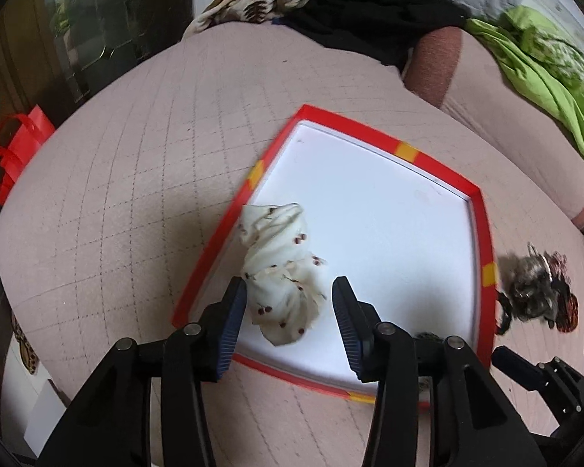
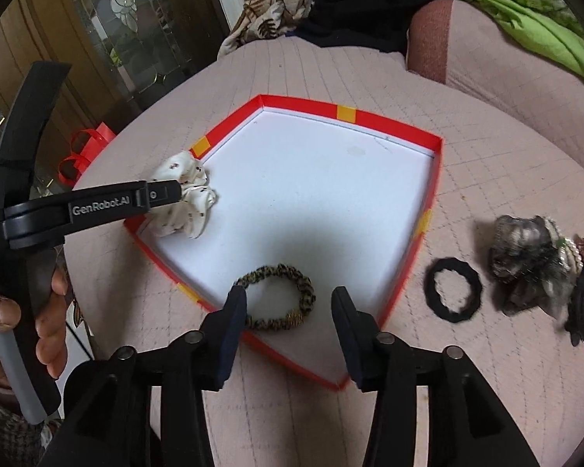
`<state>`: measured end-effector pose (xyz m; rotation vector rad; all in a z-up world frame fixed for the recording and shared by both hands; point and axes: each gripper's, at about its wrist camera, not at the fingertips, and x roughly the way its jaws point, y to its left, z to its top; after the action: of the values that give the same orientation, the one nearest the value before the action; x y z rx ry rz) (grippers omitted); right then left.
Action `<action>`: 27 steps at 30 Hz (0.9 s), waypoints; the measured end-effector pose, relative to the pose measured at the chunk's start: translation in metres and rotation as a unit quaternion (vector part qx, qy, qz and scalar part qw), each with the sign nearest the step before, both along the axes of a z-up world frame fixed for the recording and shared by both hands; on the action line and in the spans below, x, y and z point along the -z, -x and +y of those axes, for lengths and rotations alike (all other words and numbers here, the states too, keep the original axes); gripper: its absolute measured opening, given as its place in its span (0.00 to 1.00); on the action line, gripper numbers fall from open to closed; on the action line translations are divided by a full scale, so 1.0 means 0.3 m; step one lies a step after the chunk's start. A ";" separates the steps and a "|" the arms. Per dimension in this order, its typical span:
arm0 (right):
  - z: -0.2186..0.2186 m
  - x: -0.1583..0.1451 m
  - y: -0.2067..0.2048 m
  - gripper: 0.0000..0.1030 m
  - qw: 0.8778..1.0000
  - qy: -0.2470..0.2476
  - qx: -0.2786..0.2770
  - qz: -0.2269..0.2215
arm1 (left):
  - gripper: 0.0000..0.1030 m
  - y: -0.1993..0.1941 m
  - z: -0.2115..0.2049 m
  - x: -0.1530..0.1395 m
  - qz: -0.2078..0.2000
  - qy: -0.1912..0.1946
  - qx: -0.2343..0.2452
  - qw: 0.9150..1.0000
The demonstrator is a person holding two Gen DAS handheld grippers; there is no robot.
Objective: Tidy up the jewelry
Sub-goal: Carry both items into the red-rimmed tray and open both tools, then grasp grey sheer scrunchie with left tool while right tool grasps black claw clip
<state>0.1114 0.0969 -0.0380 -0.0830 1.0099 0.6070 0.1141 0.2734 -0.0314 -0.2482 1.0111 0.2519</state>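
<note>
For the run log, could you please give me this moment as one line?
left gripper: open over white scrunchie | right gripper: open over leopard hair tie | both in red box | black hair tie outside

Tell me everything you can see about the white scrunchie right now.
The white scrunchie is cream, gathered, soft-looking fabric dotted with small dark red cherry-like prints. It lies crumpled inside the red-rimmed tray, on the white floor by the left wall, one end reaching up against the rim. The left tool is open, its fingers either side of the near end; whether they touch it is unclear. The right wrist view shows the same: bunched, in that corner.
</note>
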 end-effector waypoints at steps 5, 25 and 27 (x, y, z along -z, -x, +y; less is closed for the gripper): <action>-0.120 -0.030 0.060 0.52 1.000 -0.011 0.020 -0.004 | 0.46 0.027 -0.125 -0.050 -0.010 -0.027 0.034 0.999; -0.770 -0.010 0.210 0.52 0.978 -0.019 0.210 0.001 | 0.48 0.025 -0.671 -0.070 -0.001 -0.044 0.161 0.986; -0.827 0.001 0.214 0.52 0.973 -0.019 0.230 0.003 | 0.48 0.011 -0.719 -0.054 0.004 -0.041 0.174 0.984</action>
<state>0.0471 -0.1512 -0.0383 0.1840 0.9810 0.2027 0.1107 0.0576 -0.0151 0.0062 1.0309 -0.0245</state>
